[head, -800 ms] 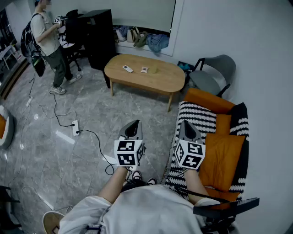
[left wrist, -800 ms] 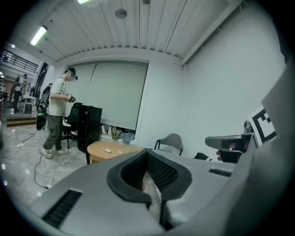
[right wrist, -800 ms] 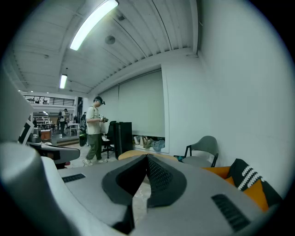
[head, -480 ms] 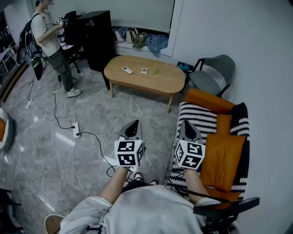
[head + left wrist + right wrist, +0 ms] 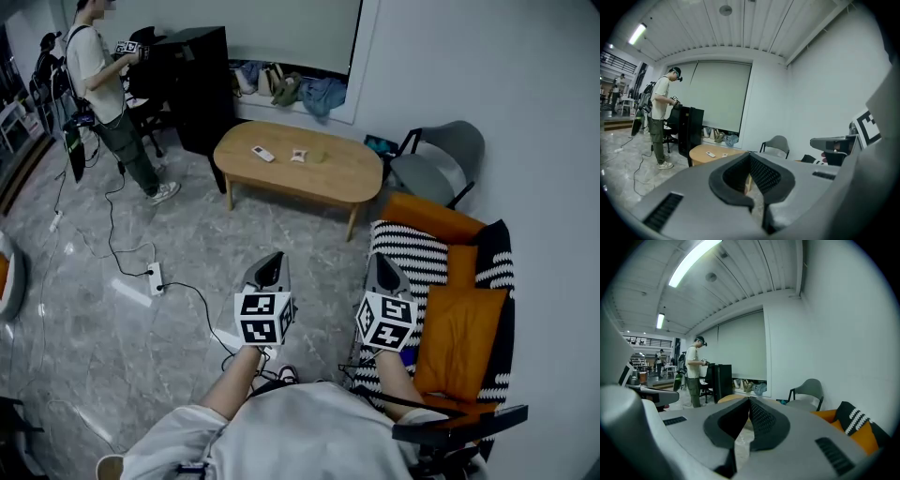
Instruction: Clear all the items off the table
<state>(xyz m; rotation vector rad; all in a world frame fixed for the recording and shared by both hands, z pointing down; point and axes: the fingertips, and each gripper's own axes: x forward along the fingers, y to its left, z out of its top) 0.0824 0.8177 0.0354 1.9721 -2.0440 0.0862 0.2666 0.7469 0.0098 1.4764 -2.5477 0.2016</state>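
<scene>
Left grey gripper [image 5: 271, 260] and right grey gripper [image 5: 379, 259] side by side, both with jaws pressed together, nothing between them. Black-and-white marker cube [image 5: 264, 317] on each. Far ahead across the grey marble floor [image 5: 187, 253]: oval light-wood table [image 5: 352, 173] holding a white remote [image 5: 262, 154], a small pale packet [image 5: 298, 156] and a small greenish item [image 5: 319, 157], all well apart from both grippers.

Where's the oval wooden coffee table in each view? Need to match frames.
Head view: oval wooden coffee table upper centre.
Left gripper view: table left of centre, above the jaws.
Right gripper view: table a sliver just over the jaws.
Shared landmark: grey chair, right of it everywhere.
</scene>
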